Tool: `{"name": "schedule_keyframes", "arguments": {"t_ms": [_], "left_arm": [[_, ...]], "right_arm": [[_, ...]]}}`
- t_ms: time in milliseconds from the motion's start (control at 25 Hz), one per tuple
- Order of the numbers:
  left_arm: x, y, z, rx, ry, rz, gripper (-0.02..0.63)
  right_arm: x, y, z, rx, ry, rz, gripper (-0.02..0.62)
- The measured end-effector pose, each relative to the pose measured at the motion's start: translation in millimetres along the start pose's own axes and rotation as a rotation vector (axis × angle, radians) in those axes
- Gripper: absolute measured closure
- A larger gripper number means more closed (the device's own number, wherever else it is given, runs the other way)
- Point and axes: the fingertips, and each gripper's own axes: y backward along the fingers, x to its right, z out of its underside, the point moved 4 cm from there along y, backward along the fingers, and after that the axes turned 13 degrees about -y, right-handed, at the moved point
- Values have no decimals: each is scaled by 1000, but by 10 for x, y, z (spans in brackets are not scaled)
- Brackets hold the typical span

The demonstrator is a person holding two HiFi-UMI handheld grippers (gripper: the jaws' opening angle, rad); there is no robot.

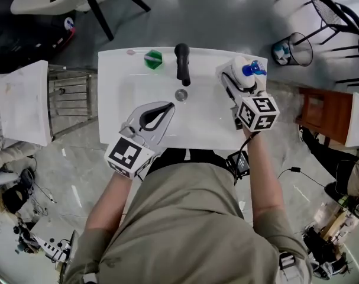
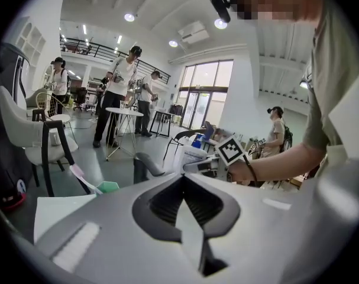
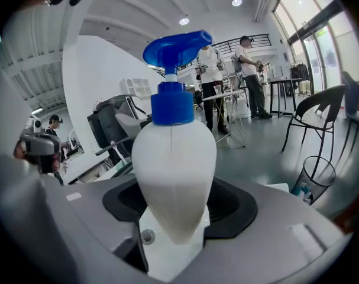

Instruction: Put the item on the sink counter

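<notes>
The right gripper (image 1: 239, 77) has its jaws clamped on the white spray bottle (image 3: 174, 176), just right of the black faucet (image 1: 182, 63), over the table (image 1: 114, 70); the left gripper (image 1: 166, 107), jaws together and empty, hovers near the faucet's front-left

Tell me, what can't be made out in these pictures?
- Bottom of the spray bottle: in the head and right gripper views, the right gripper covers it, so whether it touches the sink counter is unclear.
- Green thing beside the tap: too small in the head view to name.
- What is in the bin: too small in the head view.
</notes>
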Motion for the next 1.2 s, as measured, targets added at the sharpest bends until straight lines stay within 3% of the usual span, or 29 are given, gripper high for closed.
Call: {"name": "schedule_keyframes", "arguments": {"t_ms": [680, 1200], "left_arm": [[50, -95, -1, -54, -2, -44, 600], [82, -87, 35, -78, 14, -53, 600]], "right_arm": [[329, -514, 113, 8, 169, 90, 318], [327, -621, 246, 7, 212, 100, 318]]}}
